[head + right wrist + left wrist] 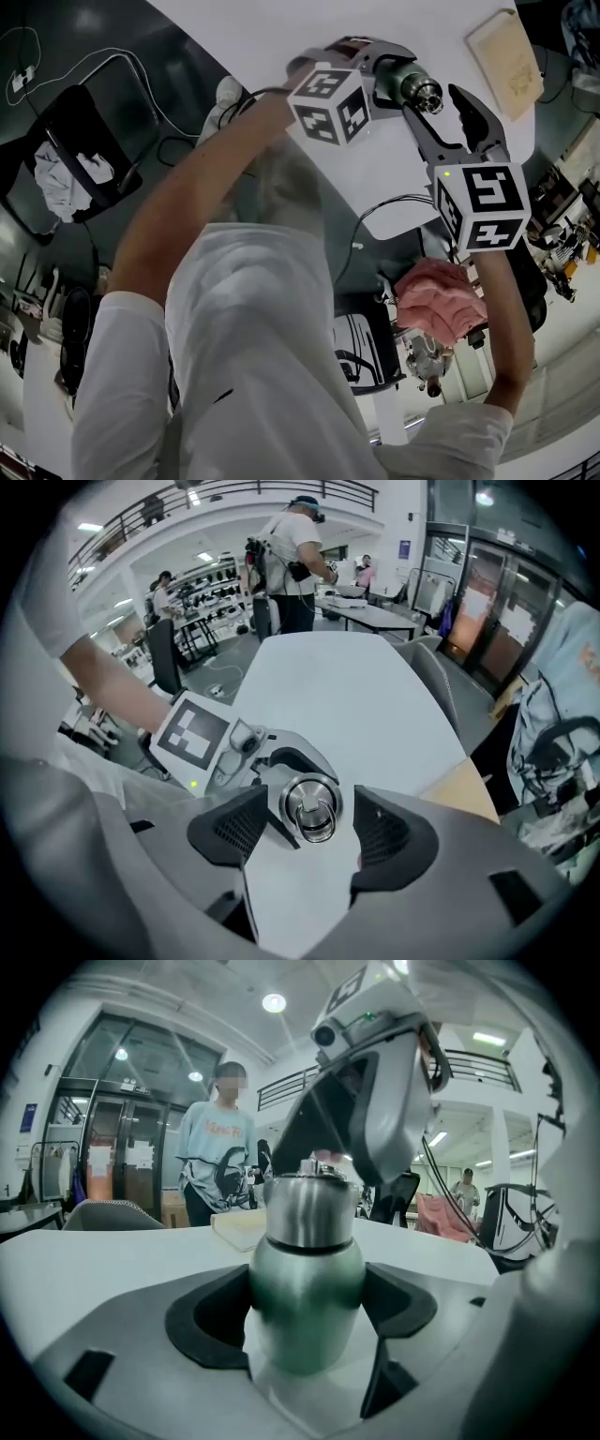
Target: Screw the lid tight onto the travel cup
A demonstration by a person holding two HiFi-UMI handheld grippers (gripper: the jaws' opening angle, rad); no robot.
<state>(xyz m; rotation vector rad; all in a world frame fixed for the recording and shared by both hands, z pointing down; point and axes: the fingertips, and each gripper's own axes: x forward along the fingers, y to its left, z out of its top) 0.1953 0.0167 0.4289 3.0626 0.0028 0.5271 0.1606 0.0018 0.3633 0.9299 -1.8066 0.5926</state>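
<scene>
A green travel cup (pixel 305 1297) with a steel lid (pixel 309 1208) sits between the jaws of my left gripper (pixel 305 1326), whose pads press its sides. In the head view my left gripper (pixel 389 75) holds the cup (pixel 405 77) above the white table. My right gripper (pixel 309 832) looks down onto the lid (pixel 309 803) and its ring, with a gap between each pad and the lid. In the head view the right gripper (pixel 441 108) stands open around the lid (pixel 428 94).
Below lies the white table (pixel 281 37) with a beige pad (pixel 506 61) near its far edge. A pink cloth (pixel 441 295) lies over a chair beside the table. A person (pixel 216 1147) stands beyond the table, with others farther off.
</scene>
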